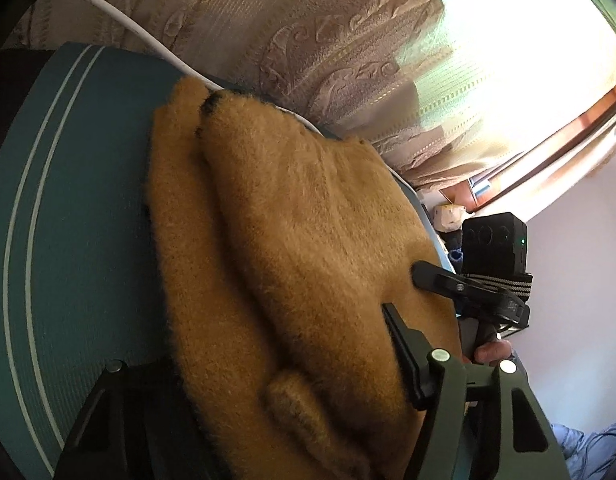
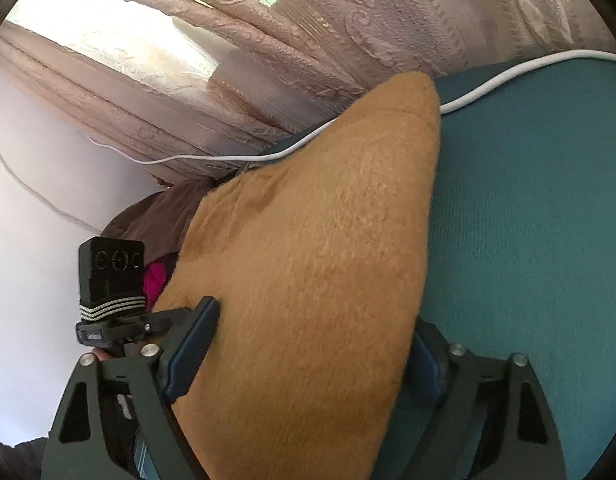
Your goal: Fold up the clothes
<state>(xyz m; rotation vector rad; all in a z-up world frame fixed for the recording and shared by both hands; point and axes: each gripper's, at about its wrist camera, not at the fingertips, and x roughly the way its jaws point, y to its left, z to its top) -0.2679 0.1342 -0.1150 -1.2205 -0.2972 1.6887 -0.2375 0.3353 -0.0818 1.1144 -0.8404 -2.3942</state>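
A thick, fuzzy tan garment [image 1: 291, 208] lies folded on a teal mat [image 1: 87, 200]. My left gripper [image 1: 259, 344] straddles its near end, and the cloth fills the gap. The right finger [image 1: 404, 352] presses the fabric; the left finger is hidden under the cloth. In the right wrist view the same garment [image 2: 316, 220] runs up to a pointed corner, and my right gripper [image 2: 316, 320] is shut on its near end, both blue pads [image 2: 191, 344] against the cloth. Each view shows the other gripper at the garment's side edge: the right one [image 1: 432, 276] and the left one [image 2: 155, 320].
A white cable [image 2: 508, 68] runs along the mat's far edge, just behind the garment. An embossed beige curtain [image 1: 308, 40] hangs behind it, sunlit at one side. A white wall [image 2: 35, 200] and a pile of brown and pink clothes [image 2: 159, 220] lie beyond the mat's end.
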